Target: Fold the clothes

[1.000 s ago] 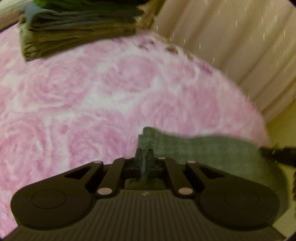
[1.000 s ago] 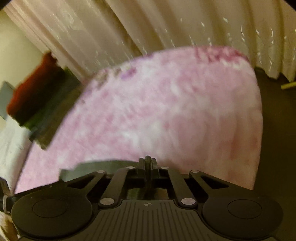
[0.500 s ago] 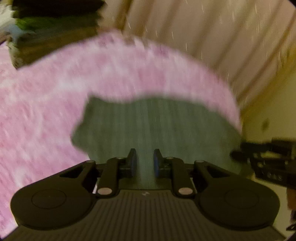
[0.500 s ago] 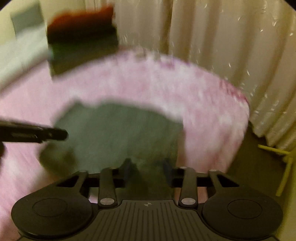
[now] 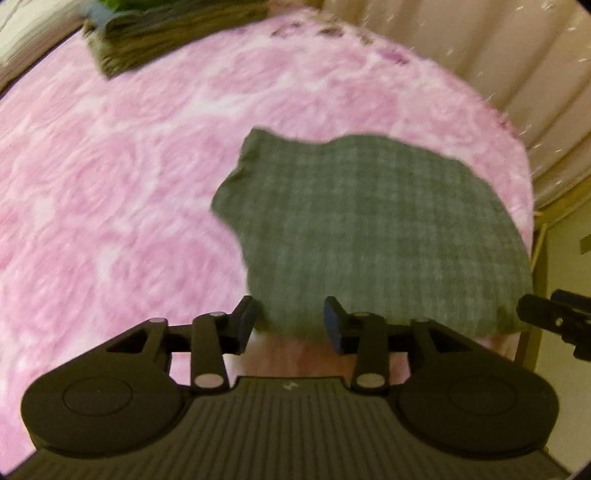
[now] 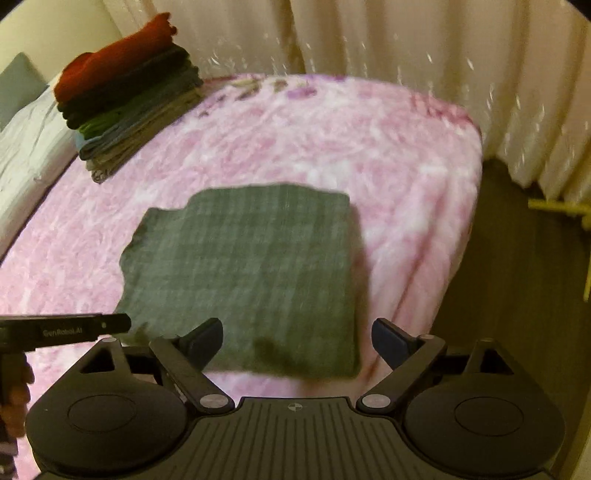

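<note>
A folded grey-green checked garment lies flat on the pink blanket, near the bed's corner. My left gripper hovers over its near edge; its jaws are opening and nothing is between the pads. In the right wrist view the same garment lies below my right gripper, whose jaws are opening wide, clear of the cloth. The right gripper's tip shows at the right edge of the left view, and the left gripper's finger at the left of the right view.
A stack of folded clothes, red on top, stands at the far left corner of the bed, also seen as stacked clothes in the left view. Cream curtains hang behind the bed. Dark floor lies to the right of the bed's edge.
Both grippers were shut on the garment's edge a second ago; they have let it go, opened and risen back. The garment now lies folded flat on the blanket.
</note>
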The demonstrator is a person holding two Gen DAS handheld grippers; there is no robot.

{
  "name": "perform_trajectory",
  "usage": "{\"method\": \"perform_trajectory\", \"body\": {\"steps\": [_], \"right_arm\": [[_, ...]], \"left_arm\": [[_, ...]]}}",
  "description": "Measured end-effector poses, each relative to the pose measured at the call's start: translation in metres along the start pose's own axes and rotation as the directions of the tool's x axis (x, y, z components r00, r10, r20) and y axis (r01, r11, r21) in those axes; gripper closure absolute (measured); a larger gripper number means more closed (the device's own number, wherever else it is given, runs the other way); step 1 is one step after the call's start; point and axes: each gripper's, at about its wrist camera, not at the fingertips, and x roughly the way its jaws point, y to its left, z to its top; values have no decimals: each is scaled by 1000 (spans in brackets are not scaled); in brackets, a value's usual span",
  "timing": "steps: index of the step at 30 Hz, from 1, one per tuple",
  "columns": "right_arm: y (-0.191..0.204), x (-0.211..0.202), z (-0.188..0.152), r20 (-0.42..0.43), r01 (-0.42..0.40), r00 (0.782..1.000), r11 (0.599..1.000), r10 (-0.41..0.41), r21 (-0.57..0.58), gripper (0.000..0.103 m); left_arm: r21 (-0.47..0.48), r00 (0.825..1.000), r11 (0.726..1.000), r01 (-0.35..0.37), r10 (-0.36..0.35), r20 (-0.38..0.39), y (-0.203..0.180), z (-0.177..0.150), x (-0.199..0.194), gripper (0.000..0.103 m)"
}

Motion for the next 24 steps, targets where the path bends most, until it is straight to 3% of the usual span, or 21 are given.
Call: {"method": "perform_trajectory", "body": {"steps": [4,13,17,19,24], "right_arm": [[-5,0,-2,-60,0,998,997,4,76,13],[-14,1,2,-68,7,998,995,0,103,13],[-21,2,7,-55,-8,998,994,14,109,13],[-33,1,12,-21,-41,999,990,44,136,13],[-78,22,29,62,-219,976,933,210,286,13]], "left_arm": [[-26,998,999,-37,36,-43,-3,-5,-10,56],[-19,995,998,-67,66,-79,-5,-7,-1,52],[-101,997,994,34,-41,-63,15,-7,2,45],[-218,992,968,120,-126,-11,43,-10,2,43],[-440,958,852,283,-272,89,105,-14,25,43]]}}
